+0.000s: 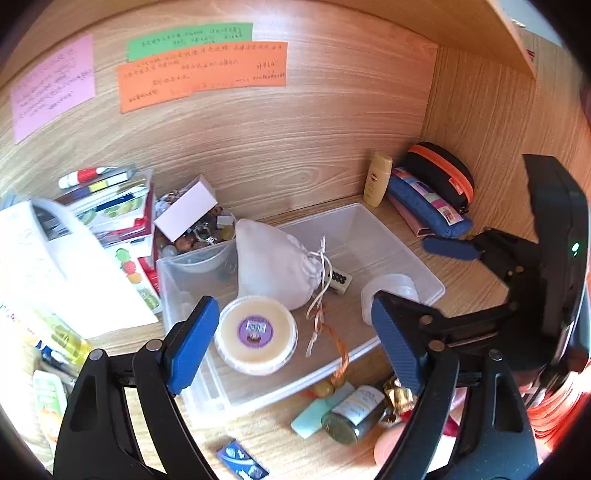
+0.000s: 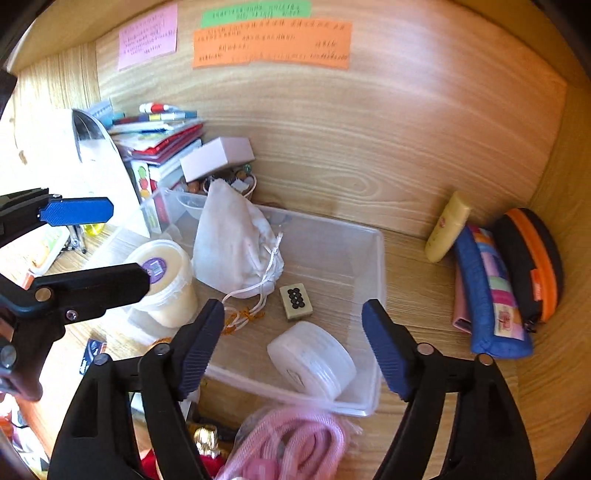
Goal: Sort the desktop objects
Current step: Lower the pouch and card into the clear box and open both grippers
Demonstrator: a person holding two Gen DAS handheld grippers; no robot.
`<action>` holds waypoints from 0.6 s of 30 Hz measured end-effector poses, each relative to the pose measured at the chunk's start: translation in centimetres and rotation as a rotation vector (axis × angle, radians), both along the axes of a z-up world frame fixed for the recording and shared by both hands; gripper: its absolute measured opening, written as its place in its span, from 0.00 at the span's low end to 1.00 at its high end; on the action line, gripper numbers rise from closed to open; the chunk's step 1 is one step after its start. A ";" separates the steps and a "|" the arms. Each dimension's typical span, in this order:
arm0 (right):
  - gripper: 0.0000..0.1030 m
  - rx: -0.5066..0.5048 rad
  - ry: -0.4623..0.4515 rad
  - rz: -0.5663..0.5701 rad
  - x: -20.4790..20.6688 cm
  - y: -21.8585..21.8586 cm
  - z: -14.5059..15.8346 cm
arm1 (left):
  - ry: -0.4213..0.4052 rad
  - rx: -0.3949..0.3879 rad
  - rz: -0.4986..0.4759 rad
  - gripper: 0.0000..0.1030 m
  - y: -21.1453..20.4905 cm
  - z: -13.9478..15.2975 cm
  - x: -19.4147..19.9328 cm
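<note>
Wooden worktop (image 1: 476, 291) holding a clear bin (image 2: 373, 402). Both sets of jaws are spread and empty. Nearest the bin's front wall, outside it, a small bottle (image 1: 352, 413) lies (long axis slanting) just below the left gripper (image 1: 295, 347).

**Legible markings: inventory**

- Pink note (image 2: 147, 38), green note (image 2: 255, 10) and orange note (image 2: 271, 44) on the wooden back wall: handwritten lines, too small and blurred to read.
- Round cream tub (image 1: 255, 334): purple lid sticker with a barcode; no wording legible.
- Mahjong tile (image 2: 295, 301) in the clear bin (image 2: 373, 406): face with eight dark dots.
- Glass bottle (image 1: 354, 413) on the tabletop: white label, print unreadable.
- Yellow bottle (image 1: 376, 179): small red logo, not legible.
</note>
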State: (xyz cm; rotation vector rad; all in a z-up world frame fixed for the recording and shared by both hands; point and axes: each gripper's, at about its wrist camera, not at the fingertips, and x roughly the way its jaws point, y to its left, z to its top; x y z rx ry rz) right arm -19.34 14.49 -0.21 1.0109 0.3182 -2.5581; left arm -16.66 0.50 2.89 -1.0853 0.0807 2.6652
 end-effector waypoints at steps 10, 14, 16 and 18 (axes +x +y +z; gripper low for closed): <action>0.77 -0.010 0.024 -0.027 4.3 1.7 0.7 | 0.006 -0.022 0.068 0.86 -2.0 -0.5 3.7; 0.77 -0.016 0.021 -0.014 6.3 2.0 0.1 | -0.019 -0.023 0.106 0.86 -3.4 -1.6 4.8; 0.78 -0.025 0.009 -0.005 7.0 2.1 -0.3 | -0.034 -0.036 0.133 0.86 -3.9 -2.3 5.2; 0.78 -0.023 0.002 0.001 7.8 2.1 -0.8 | -0.046 -0.050 0.158 0.86 -4.5 -3.0 5.7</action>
